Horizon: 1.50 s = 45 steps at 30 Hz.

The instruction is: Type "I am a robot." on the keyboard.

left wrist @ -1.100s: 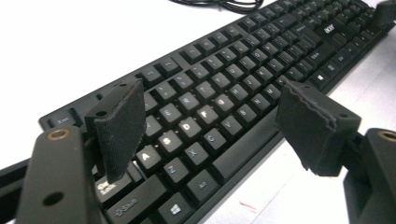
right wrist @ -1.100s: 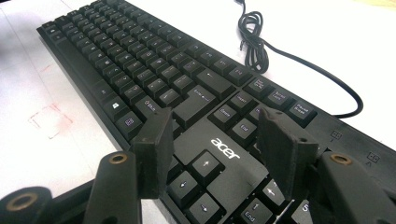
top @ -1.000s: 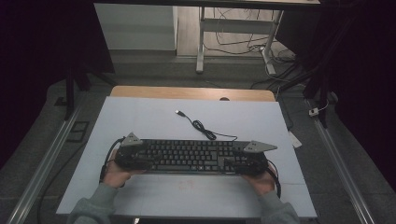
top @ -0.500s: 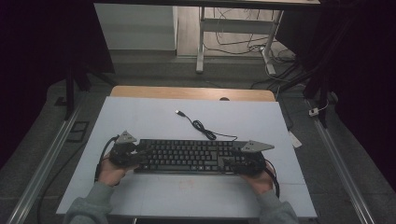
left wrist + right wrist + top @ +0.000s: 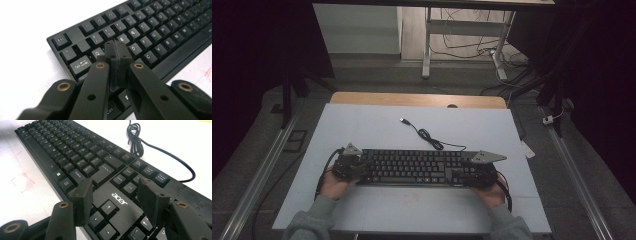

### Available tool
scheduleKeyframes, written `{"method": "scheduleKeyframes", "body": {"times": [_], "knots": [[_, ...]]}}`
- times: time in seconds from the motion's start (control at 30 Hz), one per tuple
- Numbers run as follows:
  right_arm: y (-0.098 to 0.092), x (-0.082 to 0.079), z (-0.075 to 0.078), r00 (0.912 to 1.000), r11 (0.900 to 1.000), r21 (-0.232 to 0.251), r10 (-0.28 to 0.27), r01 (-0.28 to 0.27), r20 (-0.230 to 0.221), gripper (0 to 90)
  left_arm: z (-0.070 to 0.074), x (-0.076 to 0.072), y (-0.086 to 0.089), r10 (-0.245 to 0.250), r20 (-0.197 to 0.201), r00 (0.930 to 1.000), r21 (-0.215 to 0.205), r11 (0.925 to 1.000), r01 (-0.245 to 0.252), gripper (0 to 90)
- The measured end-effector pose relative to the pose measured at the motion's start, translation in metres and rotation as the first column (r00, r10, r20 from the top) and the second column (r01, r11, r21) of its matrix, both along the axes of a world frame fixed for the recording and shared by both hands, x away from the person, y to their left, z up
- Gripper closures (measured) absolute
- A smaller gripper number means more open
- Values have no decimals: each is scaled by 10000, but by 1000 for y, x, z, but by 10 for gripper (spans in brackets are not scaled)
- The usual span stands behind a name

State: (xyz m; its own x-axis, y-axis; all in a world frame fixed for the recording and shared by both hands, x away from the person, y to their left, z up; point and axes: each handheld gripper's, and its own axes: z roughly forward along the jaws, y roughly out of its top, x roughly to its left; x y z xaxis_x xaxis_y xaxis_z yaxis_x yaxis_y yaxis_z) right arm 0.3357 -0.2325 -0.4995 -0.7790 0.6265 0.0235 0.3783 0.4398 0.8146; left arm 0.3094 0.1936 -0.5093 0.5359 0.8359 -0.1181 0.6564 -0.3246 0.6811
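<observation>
Acer keyboard [image 5: 414,167], lower centre on white surface [image 5: 362,125]: stiff, light, best gripped at end edges; left hand-held gripper [image 5: 118,52] just pressed together over keys, empty; right hand-held gripper [image 5: 116,195] spread above arrow keys.

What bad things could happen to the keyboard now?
The left gripper is shut and its tip sits just over the letter keys of the keyboard, so it might press the wrong key or two at once. The right gripper hangs open over the arrow keys; if it drops, a jaw could catch a key. The cable lies loose behind and could snag if the keyboard slides.
</observation>
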Motion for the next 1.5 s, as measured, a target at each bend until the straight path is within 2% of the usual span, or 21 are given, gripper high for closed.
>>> {"method": "scheduleKeyframes", "body": {"times": [0.53,0.87,0.97,1.1,1.33,1.43,1.5], "knots": [[2,1,-2,10000,10000,-78,21,-22,-33,464,-11,6,-5,95,-157,9998,365,9993,-89,892],[2,1,-2,10000,9999,-134,9,-9,-18,464,-11,6,-7,72,-156,9999,332,9994,-67,892],[2,1,-2,10000,9999,-146,6,-6,-16,464,-13,7,-8,94,-239,9997,494,9987,-82,892],[2,1,-2,10000,9999,-142,46,-46,-17,464,-12,6,-9,112,-133,9998,481,9988,-105,892],[2,1,-2,10000,9999,-153,41,-41,-7,464,1,1,-3,80,434,9990,-447,9990,-60,873],[2,2,-2,10000,9999,-143,59,-59,-12,464,5,-1,0,98,622,9980,-848,9964,-45,745],[3,2,-2,10000,9999,-154,67,-67,2,464,7,-3,2,213,746,9970,-971,9952,-139,628]]}}
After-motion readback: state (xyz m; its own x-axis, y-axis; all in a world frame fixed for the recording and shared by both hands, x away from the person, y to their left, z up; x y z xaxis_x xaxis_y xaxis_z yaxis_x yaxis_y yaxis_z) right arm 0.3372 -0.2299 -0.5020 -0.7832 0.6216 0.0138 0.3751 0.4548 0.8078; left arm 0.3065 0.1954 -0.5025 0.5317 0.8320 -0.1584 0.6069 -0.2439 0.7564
